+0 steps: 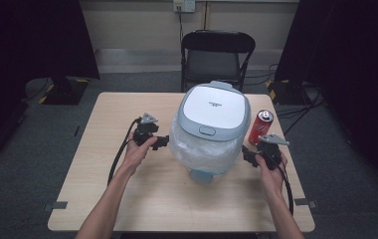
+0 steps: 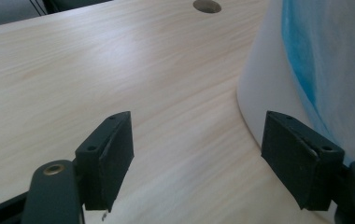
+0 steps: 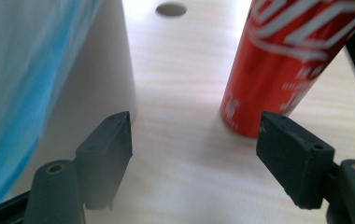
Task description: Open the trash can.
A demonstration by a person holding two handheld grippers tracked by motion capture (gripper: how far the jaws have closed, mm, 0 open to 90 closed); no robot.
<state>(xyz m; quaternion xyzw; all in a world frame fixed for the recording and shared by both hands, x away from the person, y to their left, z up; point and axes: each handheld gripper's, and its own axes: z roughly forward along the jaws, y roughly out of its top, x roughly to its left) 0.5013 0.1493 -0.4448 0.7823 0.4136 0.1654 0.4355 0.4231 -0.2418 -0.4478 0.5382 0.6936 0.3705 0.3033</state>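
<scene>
A small bin with a white lid and a clear plastic liner bulging from under its rim stands mid-table. A red soda can stands upright just right of it. My left gripper is held at the bin's left side, pointing toward it. In the left gripper view it is open over bare wood, with the bin's white wall beside the right jaw. My right gripper sits at the bin's right front. In the right gripper view it is open, the bin on one side and the can on the other.
The light wooden table has a round cable hole behind the bin. A black folding chair stands beyond the far edge. Dark curtains flank both sides. Cables trail from each gripper toward the near edge.
</scene>
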